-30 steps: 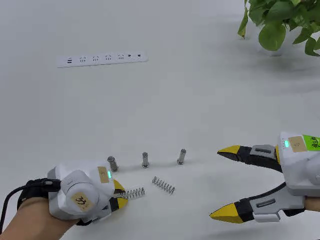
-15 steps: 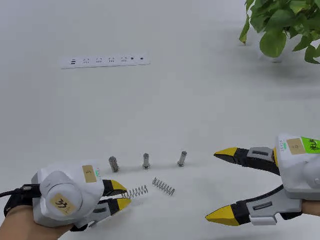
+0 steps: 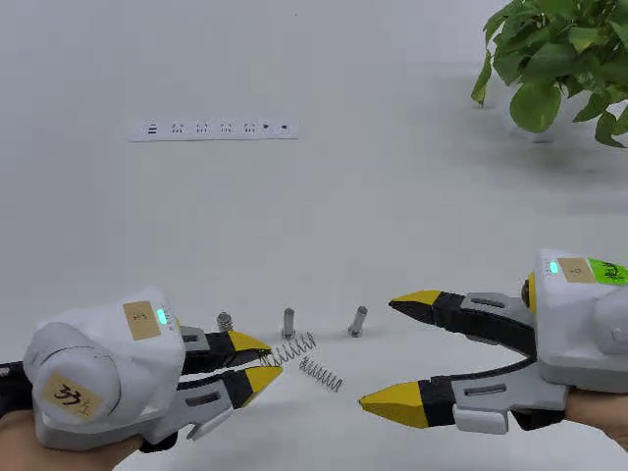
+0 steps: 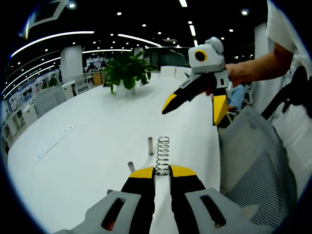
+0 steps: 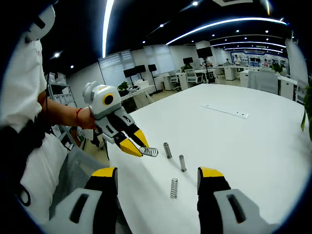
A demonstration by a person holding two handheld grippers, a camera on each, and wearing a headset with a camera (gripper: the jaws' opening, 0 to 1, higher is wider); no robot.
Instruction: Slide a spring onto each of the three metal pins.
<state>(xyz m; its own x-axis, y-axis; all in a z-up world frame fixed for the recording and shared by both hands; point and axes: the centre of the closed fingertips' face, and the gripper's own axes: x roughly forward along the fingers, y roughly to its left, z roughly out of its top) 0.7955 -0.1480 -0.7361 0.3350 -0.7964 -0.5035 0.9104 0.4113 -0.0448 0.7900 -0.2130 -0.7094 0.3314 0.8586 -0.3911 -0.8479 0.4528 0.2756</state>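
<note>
The left gripper (image 3: 267,359) is pinched narrow on a spring (image 3: 291,348) just beside the middle pin (image 3: 288,322). The left gripper view shows the spring's end clamped between the tips. The right gripper (image 3: 378,351) gapes wide, to the right of that pin. A second spring (image 3: 321,374) lies near it. The right gripper view shows coils around the left pin (image 5: 167,149).

We hold the left tongs (image 3: 270,359) at the near left, yellow tips pointing right and a little far. Their jaws are almost together, nipping one end of a spring (image 3: 292,348). Our right tongs (image 3: 378,351) come in from the near right and point left toward the other pair, jaws spread wide, one tip farther and one nearer. Seen from the left gripper view, our right hand (image 4: 234,73) wraps the back of its tool, with the bare forearm running off to the right.
</note>
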